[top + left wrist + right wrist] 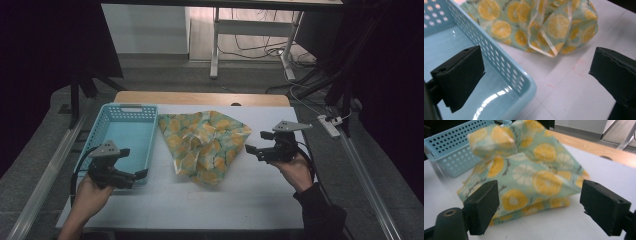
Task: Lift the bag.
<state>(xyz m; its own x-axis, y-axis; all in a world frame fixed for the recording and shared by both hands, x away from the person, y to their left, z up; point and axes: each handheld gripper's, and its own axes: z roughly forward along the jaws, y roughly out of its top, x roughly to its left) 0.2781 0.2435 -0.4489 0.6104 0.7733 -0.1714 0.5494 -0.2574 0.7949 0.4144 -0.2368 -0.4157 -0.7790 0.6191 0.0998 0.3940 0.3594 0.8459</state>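
A crumpled cloth (202,145) with a lemon-slice print on pale green lies in the middle of the white table (250,200). A light blue perforated basket (131,107) stands to its left, with nothing inside it. My left gripper (139,176) hovers at the basket's near right corner, open; in the left gripper view (536,67) one jaw is over the basket wall (499,62), the other over the table, with the cloth (536,22) beyond. My right gripper (255,145) is open just right of the cloth; the folded cloth (529,175) lies before its jaws (540,197), untouched.
A wooden strip (200,97) runs along the table's far edge. Metal rails flank the table on both sides. On the floor beyond are desk legs, cables and a power strip (329,125). The basket's wall (454,147) stands behind the cloth in the right gripper view.
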